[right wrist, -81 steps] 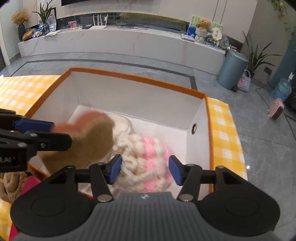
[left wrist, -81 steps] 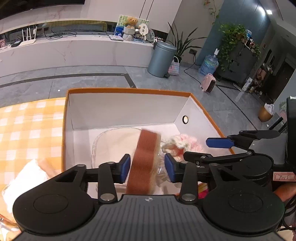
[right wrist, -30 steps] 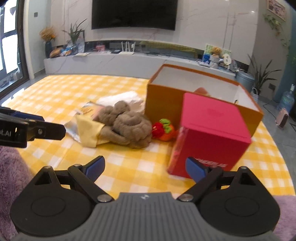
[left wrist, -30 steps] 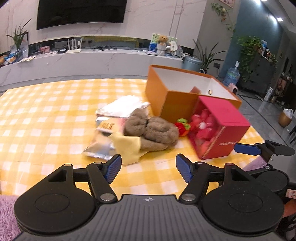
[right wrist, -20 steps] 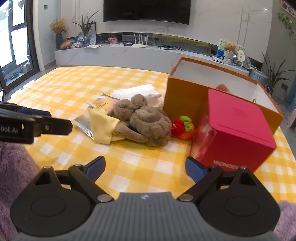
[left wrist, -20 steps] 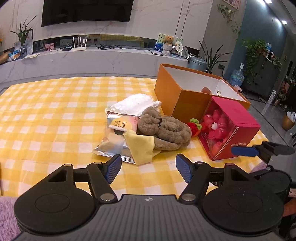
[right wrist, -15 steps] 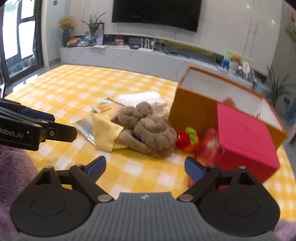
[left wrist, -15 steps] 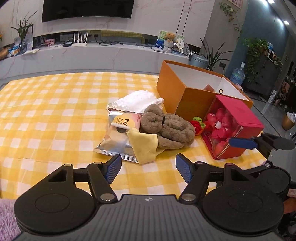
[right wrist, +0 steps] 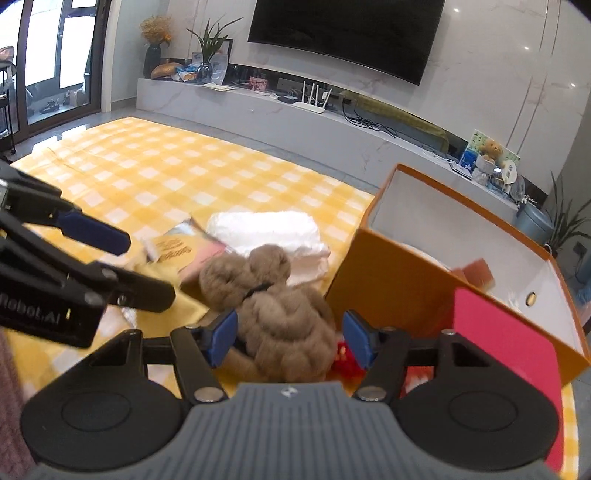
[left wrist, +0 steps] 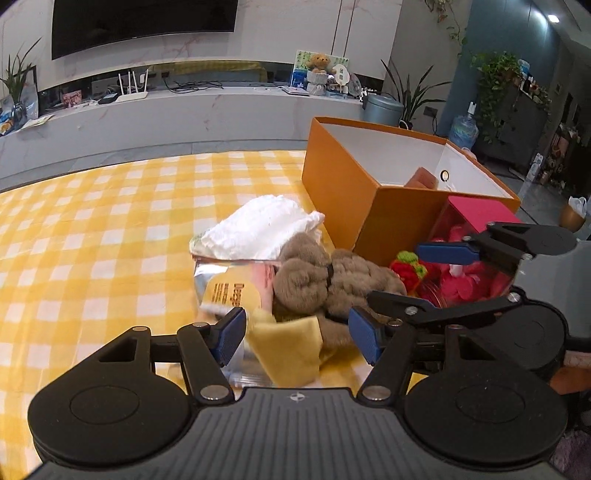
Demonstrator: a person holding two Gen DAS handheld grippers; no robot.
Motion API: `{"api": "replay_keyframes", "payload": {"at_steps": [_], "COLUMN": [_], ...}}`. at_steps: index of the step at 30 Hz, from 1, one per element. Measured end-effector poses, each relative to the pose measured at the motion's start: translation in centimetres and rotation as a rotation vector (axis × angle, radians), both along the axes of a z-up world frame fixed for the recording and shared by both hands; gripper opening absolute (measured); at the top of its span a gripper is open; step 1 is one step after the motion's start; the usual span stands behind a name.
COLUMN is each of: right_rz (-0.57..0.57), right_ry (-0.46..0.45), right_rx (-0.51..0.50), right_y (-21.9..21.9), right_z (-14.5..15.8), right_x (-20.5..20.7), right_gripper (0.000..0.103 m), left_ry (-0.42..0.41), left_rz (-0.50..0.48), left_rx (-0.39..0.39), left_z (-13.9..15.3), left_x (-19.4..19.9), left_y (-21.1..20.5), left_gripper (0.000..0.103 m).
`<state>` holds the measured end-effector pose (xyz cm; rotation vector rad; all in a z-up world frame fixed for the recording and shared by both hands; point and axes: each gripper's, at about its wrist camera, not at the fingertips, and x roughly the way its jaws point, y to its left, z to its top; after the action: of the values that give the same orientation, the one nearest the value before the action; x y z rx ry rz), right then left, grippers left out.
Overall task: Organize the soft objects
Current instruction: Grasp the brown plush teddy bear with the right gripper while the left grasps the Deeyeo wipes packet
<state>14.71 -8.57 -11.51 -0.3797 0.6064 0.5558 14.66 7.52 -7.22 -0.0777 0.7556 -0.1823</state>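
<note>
You're in a home living room: wall-mounted television [right wrist: 347,31], marble media shelf [left wrist: 207,99], houseplants [left wrist: 495,74] beyond your tongs.

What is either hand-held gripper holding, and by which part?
Nothing yet. The right hand-held gripper is closing around the brown plush toy's body; the left hand-held gripper is closing, empty.

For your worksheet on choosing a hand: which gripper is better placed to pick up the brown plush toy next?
Right. The right gripper already straddles the brown plush toy, its jaws closing around it. The left gripper sits over the yellow cloth instead.
</note>
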Motion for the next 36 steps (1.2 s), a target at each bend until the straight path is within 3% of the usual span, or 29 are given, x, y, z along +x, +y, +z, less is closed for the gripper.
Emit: {"api": "replay_keyframes", "payload": {"at_steps": [6,10,13,18,22,27,30,33,36], "right_rz": [0.019,0.019,0.011,0.003,0.007,0.003,0.003,0.004,-0.003], "right_ry": [0.103,0.135,0.135,0.145,0.141,0.142,0.143,0.135,0.131], "right_rx": [0.008,0.008,0.007,0.024,0.016,0.022,0.024,0.022,0.032], "right_y": [1.0,1.2,1.1,0.9,0.9,0.9,0.9,0.8,0.5], "right_z": [-2.1,-3.4,-3.8,-3.9,-3.9,-4.0,-4.1,-4.1,-4.1], "right_x": [2.8,3.3,3.3,3.5,3.5,3.6,3.6,3.6,3.5], "right_gripper": [0.07,0.072,0.066,0.065,0.065,0.065,0.062,0.055,0.049], "left_ry": [0.025,0.02,0.076,0.181,0.193,0.255,0.252,0.244,0.224], "left_rz": [0.061,0.156,0.156,0.127,0.129,0.13,0.117,0.112,0.128], "left_rx": [-0.046,0.007,-0.011,-0.093,-0.009,-0.057,-0.028,-0.001,-0.027], "left_z": [-1.0,-0.2,-0.5,-1.9,-2.6,-3.7,-4.3,-4.5,-4.1], "left_x": [-0.1,0.4,1.7,4.5,6.1,7.9,7.9,7.7,7.3], "left_y": [1.6,2.7,3.4,4.2,3.6,4.3,3.9,3.7,4.1], "left_gripper": [0.075,0.075,0.075,0.08,0.08,0.08,0.08,0.069,0.059]}}
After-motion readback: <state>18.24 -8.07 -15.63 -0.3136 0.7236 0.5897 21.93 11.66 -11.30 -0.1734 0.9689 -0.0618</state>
